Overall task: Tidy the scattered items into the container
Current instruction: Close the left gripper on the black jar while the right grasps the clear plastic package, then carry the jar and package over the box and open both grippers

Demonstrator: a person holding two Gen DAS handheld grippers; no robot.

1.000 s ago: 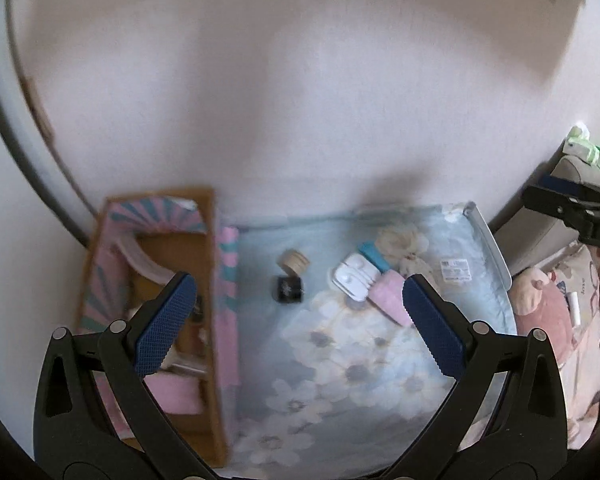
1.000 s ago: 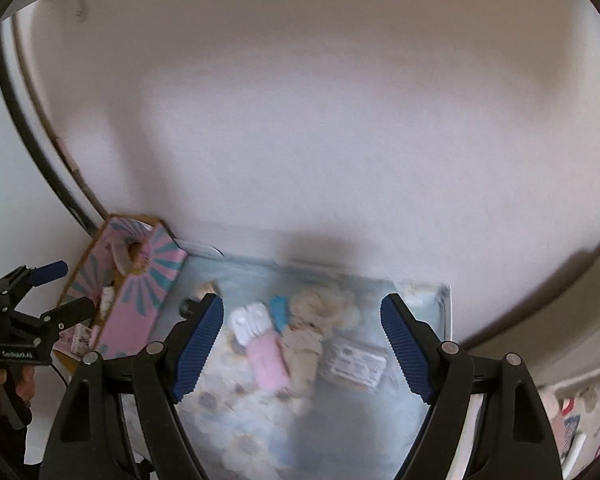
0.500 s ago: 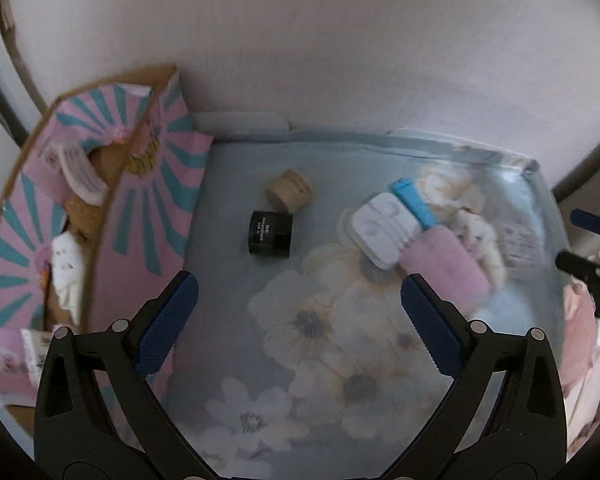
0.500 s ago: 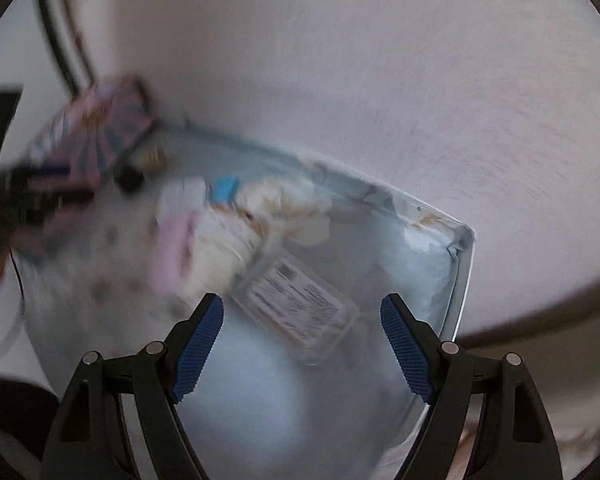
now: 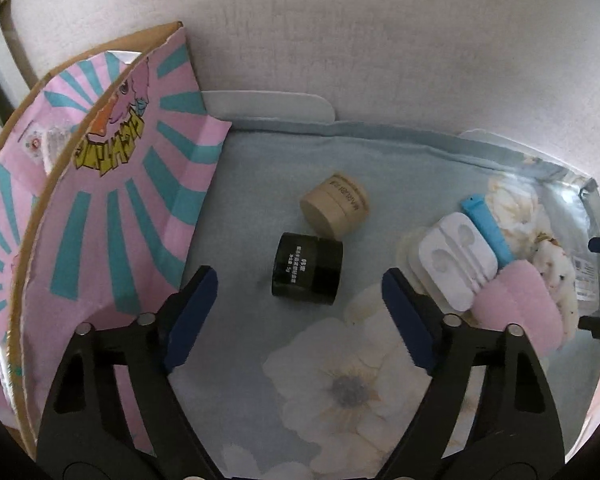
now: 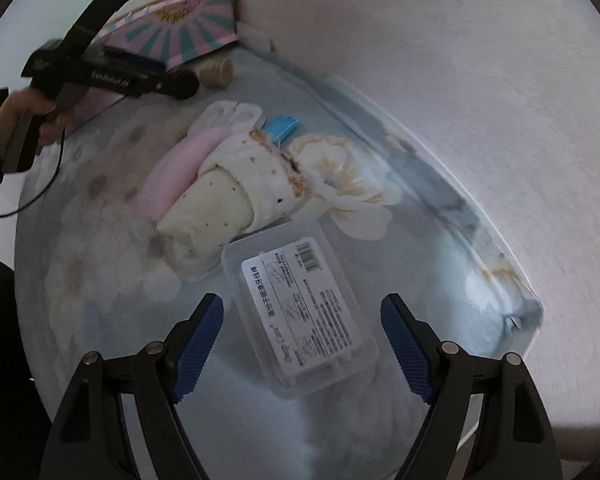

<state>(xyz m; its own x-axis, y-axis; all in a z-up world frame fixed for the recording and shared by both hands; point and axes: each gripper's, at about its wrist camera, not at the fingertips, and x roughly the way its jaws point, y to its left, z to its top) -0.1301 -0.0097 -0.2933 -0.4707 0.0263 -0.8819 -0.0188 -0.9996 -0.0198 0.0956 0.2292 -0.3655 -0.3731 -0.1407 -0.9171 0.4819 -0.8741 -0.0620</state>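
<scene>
The black jar [image 5: 308,275] lay just ahead between the left gripper's [image 5: 299,314] wide-spread fingers; the right gripper [image 6: 302,344], equally wide, straddled the clear plastic box [image 6: 300,312].

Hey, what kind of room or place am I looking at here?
Probably a home, perhaps a bedroom: a floral cloth covers a surface against a plain wall, strewn with rolled socks, an earphone case and cosmetic jars.

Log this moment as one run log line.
left gripper: open, over black jar | right gripper: open, over clear plastic box | cardboard box: beside cloth
</scene>
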